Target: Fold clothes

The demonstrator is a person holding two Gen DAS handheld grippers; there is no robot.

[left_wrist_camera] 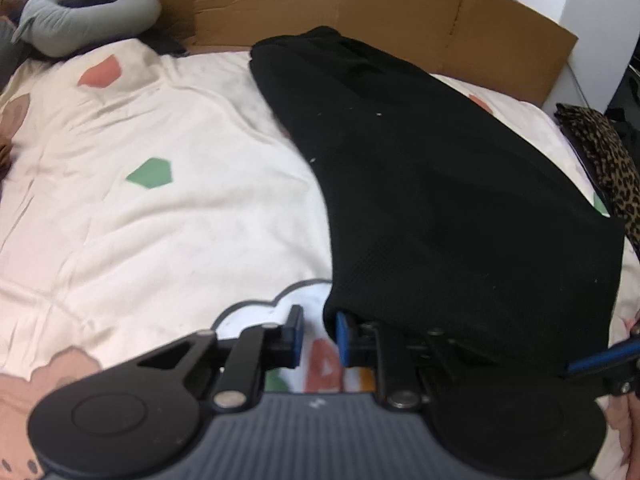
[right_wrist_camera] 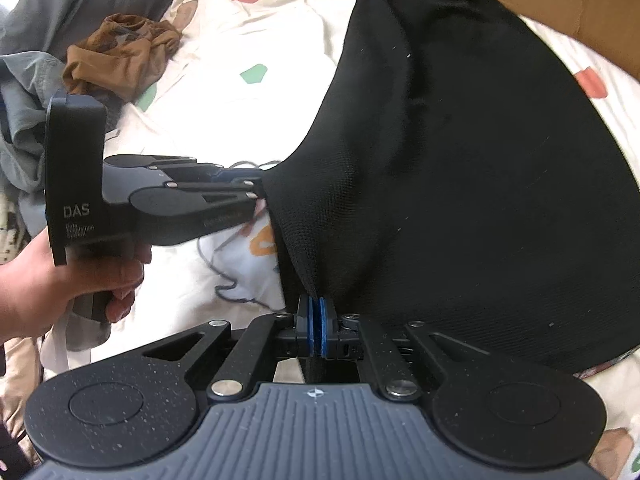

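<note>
Black knitted garment [left_wrist_camera: 440,184], draped across a bed under a cream quilt with coloured patches [left_wrist_camera: 140,208], with its far end reaching a brown cardboard sheet [left_wrist_camera: 320,0] that stood along the bed's far side. I had the right claw [right_wrist_camera: 316,330] pressed together on the garment's near edge, blue pads pinching a ridge of the black cloth between them. My left claw [left_wrist_camera: 318,338] sat at the garment's near left corner: its pads stood a little apart, the right finger tucked under the fabric's hem, the left finger clear over the quilt, and no cloth pressed between them. In the right wrist view, my left hand [right_wrist_camera: 60,280] gripped the black handle of that tool, whose tip met the garment's edge. A crumpled brown cloth [right_wrist_camera: 120,56] and a grey garment [right_wrist_camera: 24,112] lay on the bed well to the left of the black one. A leopard-print fabric [left_wrist_camera: 608,160] lay at the bed's right edge, and a grey padded roll [left_wrist_camera: 88,20] lay at the far left corner.
</note>
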